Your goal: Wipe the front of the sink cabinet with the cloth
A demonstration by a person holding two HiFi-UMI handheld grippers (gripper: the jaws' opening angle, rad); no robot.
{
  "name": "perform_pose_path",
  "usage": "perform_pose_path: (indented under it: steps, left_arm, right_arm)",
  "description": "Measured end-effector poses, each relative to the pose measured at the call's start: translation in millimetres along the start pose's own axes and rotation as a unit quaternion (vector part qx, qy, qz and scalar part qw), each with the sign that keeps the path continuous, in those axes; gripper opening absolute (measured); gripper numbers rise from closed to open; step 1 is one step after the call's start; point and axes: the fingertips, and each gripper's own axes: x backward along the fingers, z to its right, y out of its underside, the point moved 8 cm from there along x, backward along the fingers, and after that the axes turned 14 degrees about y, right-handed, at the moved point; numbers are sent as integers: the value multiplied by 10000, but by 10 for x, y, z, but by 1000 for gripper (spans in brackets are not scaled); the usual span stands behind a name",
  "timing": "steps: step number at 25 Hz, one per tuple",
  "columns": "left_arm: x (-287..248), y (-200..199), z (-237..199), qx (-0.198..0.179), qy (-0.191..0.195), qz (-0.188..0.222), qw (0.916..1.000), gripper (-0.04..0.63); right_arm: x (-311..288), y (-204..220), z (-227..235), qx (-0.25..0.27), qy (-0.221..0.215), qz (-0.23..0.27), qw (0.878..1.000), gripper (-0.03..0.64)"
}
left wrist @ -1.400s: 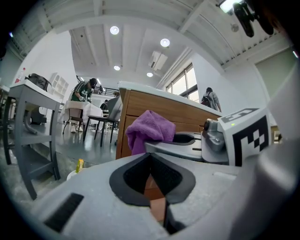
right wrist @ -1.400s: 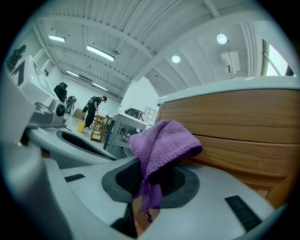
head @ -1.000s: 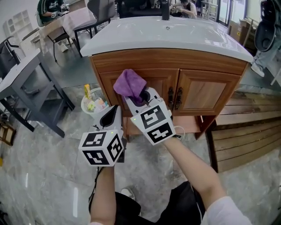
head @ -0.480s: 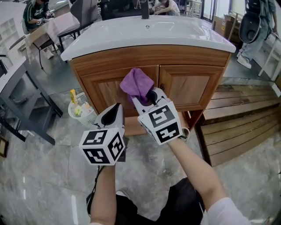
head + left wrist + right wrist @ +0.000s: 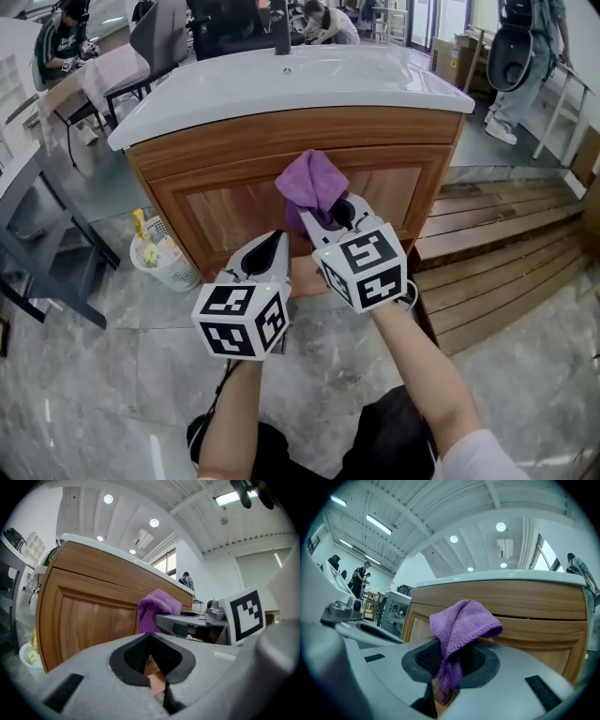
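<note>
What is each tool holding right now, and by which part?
The right tool grips the cloth by one bunched end; the rest flops over its jaws. The left tool holds nothing.

Cabinet front bare on our left, hemmed in above and at both sides

Left of the cloth (image 5: 314, 183), the wood front of the sink cabinet (image 5: 234, 202) lies bare, so we have room to pass there. The overhanging white countertop (image 5: 281, 89) caps it above. A white basket (image 5: 153, 258) stands at the lower left corner, with a grey table (image 5: 37, 216) beyond it. Wooden planks (image 5: 497, 225) lie close on the right. Our left gripper (image 5: 270, 246) hangs just beside the right gripper (image 5: 328, 214).
</note>
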Motion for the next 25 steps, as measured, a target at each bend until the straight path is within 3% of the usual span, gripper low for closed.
perform_pose_path:
  steps: [12,18,25]
  left_arm:
    - [-571,61,443,203,920,159,9954,6]
    - [-840,112,674,7,1156,69,9933,6]
    - [-1088,182,875,99,1422,62,9898,6]
  right_arm:
    - [252,143,694,83,929,-129,9956,77]
    - [360,244,1017,258,1410,-243,9894,77]
    - [463,322,1329,474,1822,-379,9814,77]
